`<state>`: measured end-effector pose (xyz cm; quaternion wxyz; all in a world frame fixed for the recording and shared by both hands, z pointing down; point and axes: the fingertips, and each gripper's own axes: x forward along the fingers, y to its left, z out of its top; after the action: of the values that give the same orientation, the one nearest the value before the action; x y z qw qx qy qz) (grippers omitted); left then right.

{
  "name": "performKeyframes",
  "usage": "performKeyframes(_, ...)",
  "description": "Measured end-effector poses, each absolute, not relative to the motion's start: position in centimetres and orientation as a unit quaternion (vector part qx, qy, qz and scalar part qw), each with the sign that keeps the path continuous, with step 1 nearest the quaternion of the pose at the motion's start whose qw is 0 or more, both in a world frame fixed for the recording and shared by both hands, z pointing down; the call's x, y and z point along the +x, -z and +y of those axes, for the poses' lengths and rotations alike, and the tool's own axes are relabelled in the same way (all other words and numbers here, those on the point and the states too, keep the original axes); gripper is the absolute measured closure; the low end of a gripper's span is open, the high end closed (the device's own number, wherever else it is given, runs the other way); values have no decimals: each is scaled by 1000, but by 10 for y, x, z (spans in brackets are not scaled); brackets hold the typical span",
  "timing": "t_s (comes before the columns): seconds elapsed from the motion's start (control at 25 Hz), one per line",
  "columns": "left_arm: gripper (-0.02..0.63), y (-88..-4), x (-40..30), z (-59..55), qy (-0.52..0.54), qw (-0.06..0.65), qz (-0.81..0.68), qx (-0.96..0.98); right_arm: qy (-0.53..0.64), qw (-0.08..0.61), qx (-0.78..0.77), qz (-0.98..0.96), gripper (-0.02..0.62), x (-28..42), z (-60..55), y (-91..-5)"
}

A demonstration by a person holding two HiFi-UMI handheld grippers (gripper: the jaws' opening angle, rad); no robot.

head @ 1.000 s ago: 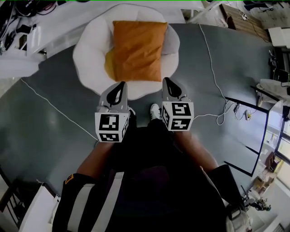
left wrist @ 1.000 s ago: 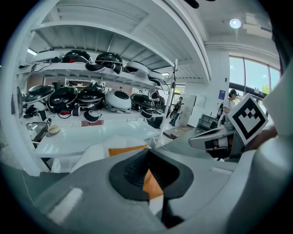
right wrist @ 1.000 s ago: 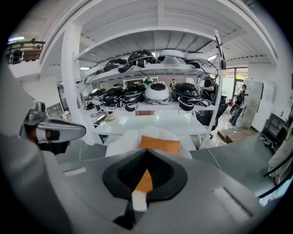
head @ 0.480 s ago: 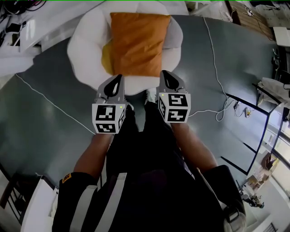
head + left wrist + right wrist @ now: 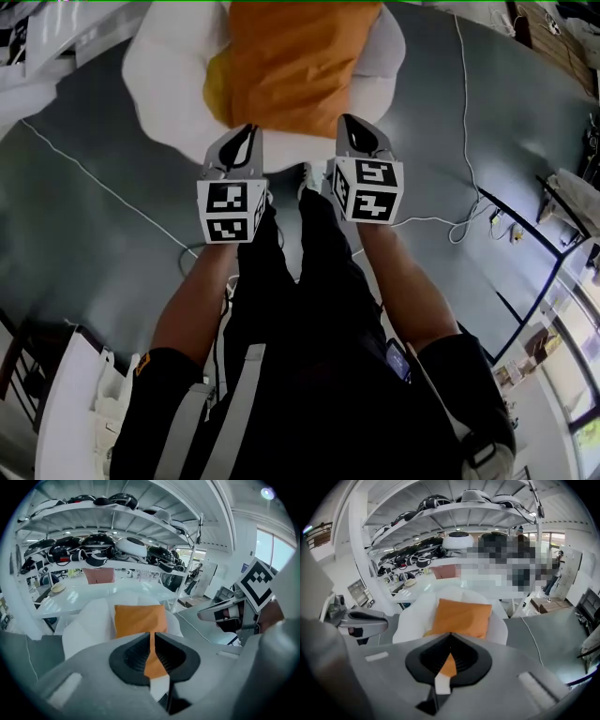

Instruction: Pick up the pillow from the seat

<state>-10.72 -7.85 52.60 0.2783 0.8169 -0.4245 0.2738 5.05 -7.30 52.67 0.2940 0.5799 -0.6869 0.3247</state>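
White and thin, a cable (image 5: 94, 183) crosses the grey floor (image 5: 84, 253) at the left, clear of the approach. Right of it sits the white padded seat (image 5: 164, 80). The orange pillow (image 5: 295, 66) lies on it, seemingly propped toward the seat's far back, and neither tool touches it.

The left gripper (image 5: 246, 142) hovers near the seat's near rim, aimed at the pillow's near left part. Its jaws have just been opening and stand a narrow slit apart with nothing between them, likely readying for a bite on the fabric. The right gripper (image 5: 352, 133) hangs level with it, aimed at the near right part, jaws pressed together and empty.

Held side by side, the 2 tools suggest a 2-sided lift suited to a soft, wide thing. Another white cable (image 5: 466, 141) trails over the floor at the right.
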Motion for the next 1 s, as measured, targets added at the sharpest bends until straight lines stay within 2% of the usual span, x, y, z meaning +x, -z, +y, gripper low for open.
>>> performKeyframes(0.2,533,-567,-110,-94,-291,285,-435,803,-348,291,581,-676,578,59,-85,-570)
performKeyframes(0.24,523,-576,-110,-97,-297,287,-435,800,-357,290,578,-674,482,59,-85,-579)
performKeyframes(0.28,520,-584,-111,-99,-303,288,-434,798,-367,290,575,-671,469,61,-86,-588)
performKeyframes(1.0,449,-721,-110,-135,-376,269,-409,787,-421,306,581,-626,426,85,-93,-731)
